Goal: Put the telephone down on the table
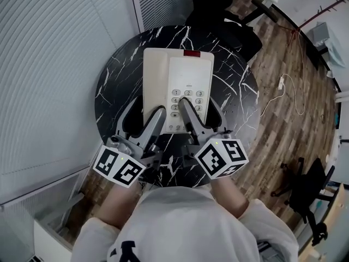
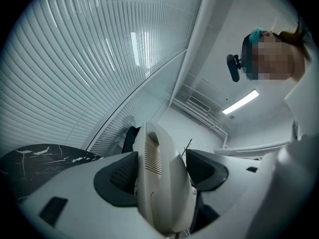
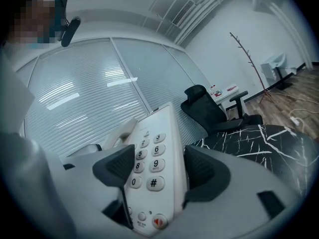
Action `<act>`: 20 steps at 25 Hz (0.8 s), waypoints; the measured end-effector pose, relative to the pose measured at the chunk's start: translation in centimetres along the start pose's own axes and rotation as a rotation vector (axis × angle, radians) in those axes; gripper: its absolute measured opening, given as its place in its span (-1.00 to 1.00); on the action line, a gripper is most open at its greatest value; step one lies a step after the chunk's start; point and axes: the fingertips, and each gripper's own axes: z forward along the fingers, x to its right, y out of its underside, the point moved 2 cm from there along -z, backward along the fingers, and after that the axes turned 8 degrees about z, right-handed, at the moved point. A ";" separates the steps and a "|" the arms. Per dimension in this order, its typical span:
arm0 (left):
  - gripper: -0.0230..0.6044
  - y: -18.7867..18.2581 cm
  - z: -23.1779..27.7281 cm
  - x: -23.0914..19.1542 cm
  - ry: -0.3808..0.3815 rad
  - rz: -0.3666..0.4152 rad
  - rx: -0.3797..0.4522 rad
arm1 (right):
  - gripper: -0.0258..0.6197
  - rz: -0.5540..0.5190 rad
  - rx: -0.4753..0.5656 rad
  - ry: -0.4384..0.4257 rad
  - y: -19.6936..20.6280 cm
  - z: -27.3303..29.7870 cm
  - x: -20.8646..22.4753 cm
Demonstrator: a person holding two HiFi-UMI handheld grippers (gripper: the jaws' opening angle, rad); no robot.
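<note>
I hold the telephone point(image 1: 177, 86) with both grippers, over the round black tabletop point(image 1: 117, 86). The telephone is cream-coloured and long. Its long side runs straight away from me. The end with the red strip point(image 1: 191, 53) points away from me, and the near end is at my grippers. The buttons point(image 1: 188, 100) face up at me. The handset point(image 1: 154, 81) lies in its place on the telephone's left side, and it points the same way as the telephone.

My left gripper point(image 1: 144, 116) has its jaws closed on the near end of the handset side. In the left gripper view, the two dark pads press on the cream handset point(image 2: 159, 183) from both sides.

My right gripper point(image 1: 202, 113) has its jaws closed on the near end of the button side. In the right gripper view, one pad sits on the buttons and the other pad is at the telephone's right edge.

In that view the telephone point(image 3: 149, 168) tips up and its far end looks higher. I cannot tell if any part of it touches the tabletop point(image 3: 259, 143).

A black chair point(image 3: 209, 108) stands past the telephone's far end.
</note>
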 end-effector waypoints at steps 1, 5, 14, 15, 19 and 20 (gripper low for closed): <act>0.03 0.2 0.1 -0.1 -0.001 -0.002 -0.004 | 0.10 0.003 -0.003 0.004 0.1 0.1 0.2; 0.03 1.1 0.3 -0.5 -0.008 -0.011 -0.024 | 0.10 0.018 -0.018 0.018 0.7 0.3 1.0; 0.03 3.3 0.5 -1.6 -0.029 -0.037 -0.070 | 0.10 0.049 -0.061 0.056 2.6 0.8 2.8; 0.03 3.6 0.6 -1.7 -0.031 -0.041 -0.075 | 0.10 0.050 -0.066 0.060 2.8 0.8 3.0; 0.03 4.6 0.6 -2.1 -0.040 -0.050 -0.095 | 0.10 0.062 -0.083 0.077 3.6 0.9 3.9; 0.03 4.8 0.7 -2.3 -0.042 -0.051 -0.100 | 0.10 0.066 -0.087 0.081 3.9 1.0 4.1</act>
